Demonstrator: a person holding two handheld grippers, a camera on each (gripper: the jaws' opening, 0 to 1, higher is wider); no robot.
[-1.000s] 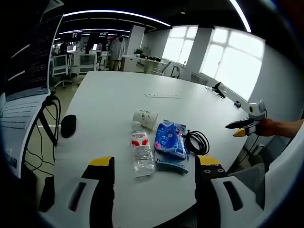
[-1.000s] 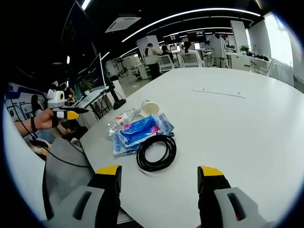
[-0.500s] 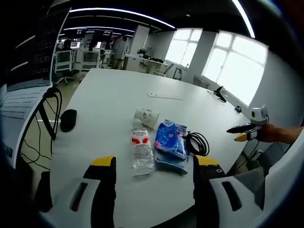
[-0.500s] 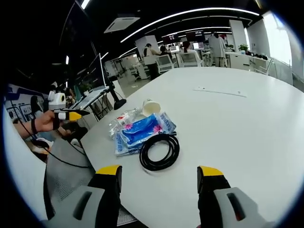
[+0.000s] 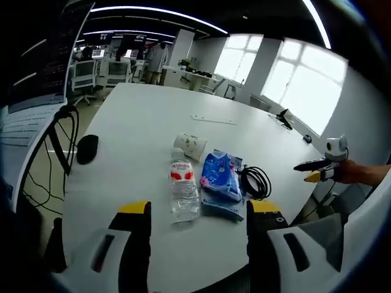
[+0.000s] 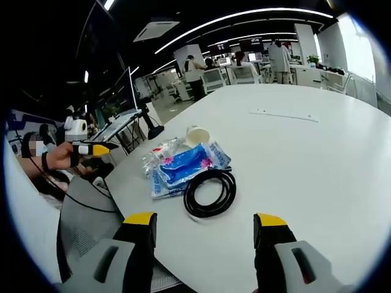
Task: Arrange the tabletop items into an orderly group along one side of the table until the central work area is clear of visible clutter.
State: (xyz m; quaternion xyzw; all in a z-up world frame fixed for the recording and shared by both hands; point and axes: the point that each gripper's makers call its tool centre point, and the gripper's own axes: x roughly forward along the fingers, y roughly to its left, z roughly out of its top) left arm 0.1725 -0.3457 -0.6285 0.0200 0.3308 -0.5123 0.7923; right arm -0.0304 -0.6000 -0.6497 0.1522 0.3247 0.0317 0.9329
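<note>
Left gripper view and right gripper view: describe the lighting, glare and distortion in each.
Left gripper view: windows blown out white, table evenly lit, fisheye bends the ceiling light strips. Right gripper view: dimmer room, curved light strips, coiled black cable and blue packet sharp, soft shadows only.

Nothing here can actually be read. The water bottle (image 5: 184, 194) has a red-and-white label and the blue packet (image 5: 220, 183) at its three o'clock carries white print, but the lettering on both is too small and blurred to make out.
</note>
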